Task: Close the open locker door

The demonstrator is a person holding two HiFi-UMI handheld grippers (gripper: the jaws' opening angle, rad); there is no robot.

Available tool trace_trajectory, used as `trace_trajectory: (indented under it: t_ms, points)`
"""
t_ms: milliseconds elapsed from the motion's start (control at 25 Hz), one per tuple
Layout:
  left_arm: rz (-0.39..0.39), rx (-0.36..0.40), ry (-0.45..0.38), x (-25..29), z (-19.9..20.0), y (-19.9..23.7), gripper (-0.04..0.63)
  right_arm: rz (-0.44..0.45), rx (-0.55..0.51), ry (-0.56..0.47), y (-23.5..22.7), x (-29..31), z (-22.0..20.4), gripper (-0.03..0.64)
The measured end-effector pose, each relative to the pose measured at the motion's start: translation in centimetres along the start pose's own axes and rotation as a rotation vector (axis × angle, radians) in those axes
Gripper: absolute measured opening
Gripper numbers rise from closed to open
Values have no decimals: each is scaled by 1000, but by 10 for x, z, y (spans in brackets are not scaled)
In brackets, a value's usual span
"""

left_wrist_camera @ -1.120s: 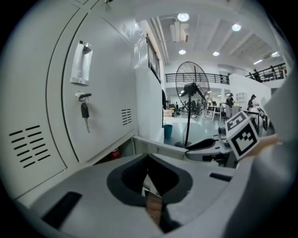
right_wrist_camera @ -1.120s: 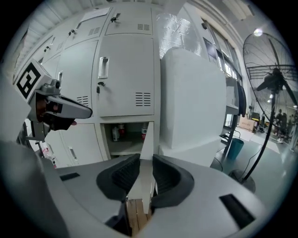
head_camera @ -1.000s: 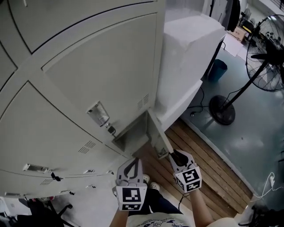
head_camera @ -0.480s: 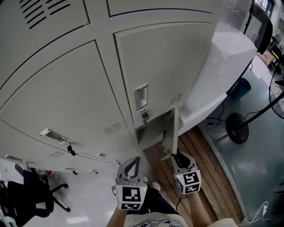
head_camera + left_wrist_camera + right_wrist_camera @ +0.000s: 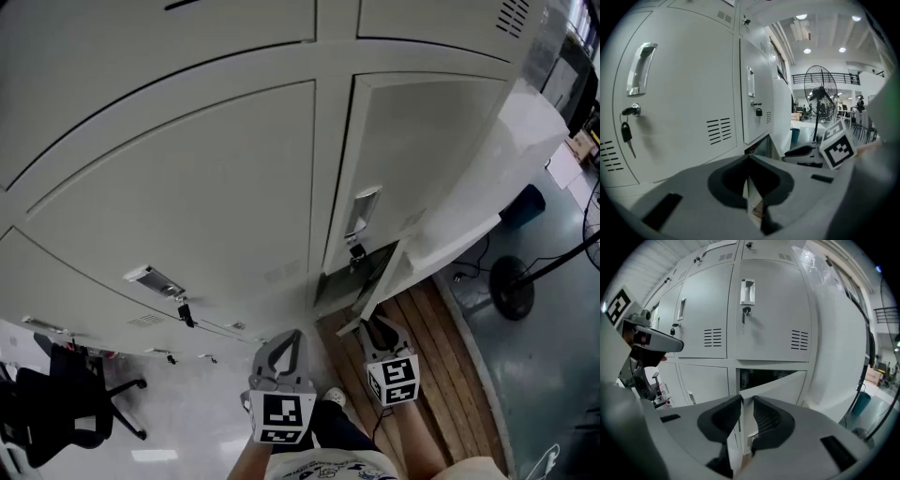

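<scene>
Your R gripper (image 5: pixel 746 404) has its jaws narrow, just closing in, and clamped on the free edge of the half-open locker door (image 5: pixel 780 384). L gripper (image 5: pixel 749 159) is just left of that door, jaws together, empty.

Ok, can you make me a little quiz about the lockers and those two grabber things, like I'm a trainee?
1. True or false: the left gripper is gripping the open locker door.
2. What sits between the jaws of the right gripper? A) a cup B) the open locker door's edge C) nothing
3. In the left gripper view, what hangs from the lock on the nearest closed locker door?
Key: 1. False; its jaws are together with nothing in them. 2. B; those jaws have just been closing on that edge. 3. A key.
</scene>
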State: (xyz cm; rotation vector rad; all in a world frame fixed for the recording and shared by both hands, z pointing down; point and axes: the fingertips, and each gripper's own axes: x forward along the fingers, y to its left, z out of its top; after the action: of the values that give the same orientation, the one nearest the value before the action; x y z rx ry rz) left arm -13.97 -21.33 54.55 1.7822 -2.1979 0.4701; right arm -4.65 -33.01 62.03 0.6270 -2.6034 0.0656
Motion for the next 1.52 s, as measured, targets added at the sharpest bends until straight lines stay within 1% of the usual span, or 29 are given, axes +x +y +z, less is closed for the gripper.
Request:
trace_trajectory:
  t_ms: [160, 320, 440, 880, 960, 1080, 1360, 1520]
  points:
    - [16, -26, 21, -3, -13, 14, 3, 8, -10, -6, 11, 18, 8, 93]
    - [29, -34, 2, -5, -10, 26, 3, 26, -16, -17, 19, 36, 18, 87]
    - [50, -50, 21, -9, -17, 36, 3, 43, -27, -24, 24, 50, 25, 86]
    - [127, -74, 20, -20, -23, 69, 3, 78, -72, -44, 33, 87, 45, 77]
    - [136, -73, 16, -21, -23, 72, 3, 84, -78, -50, 34, 92, 48, 74]
    - [141, -87, 26, -22, -27, 75, 3, 86, -90, -52, 34, 99, 50, 48]
    - [159, -108, 37, -23, -34, 78, 3, 95, -108, -57, 32, 111, 55, 40]
    - [170, -109, 29, -23, -31, 81, 3, 84, -93, -61, 31, 118, 60, 40]
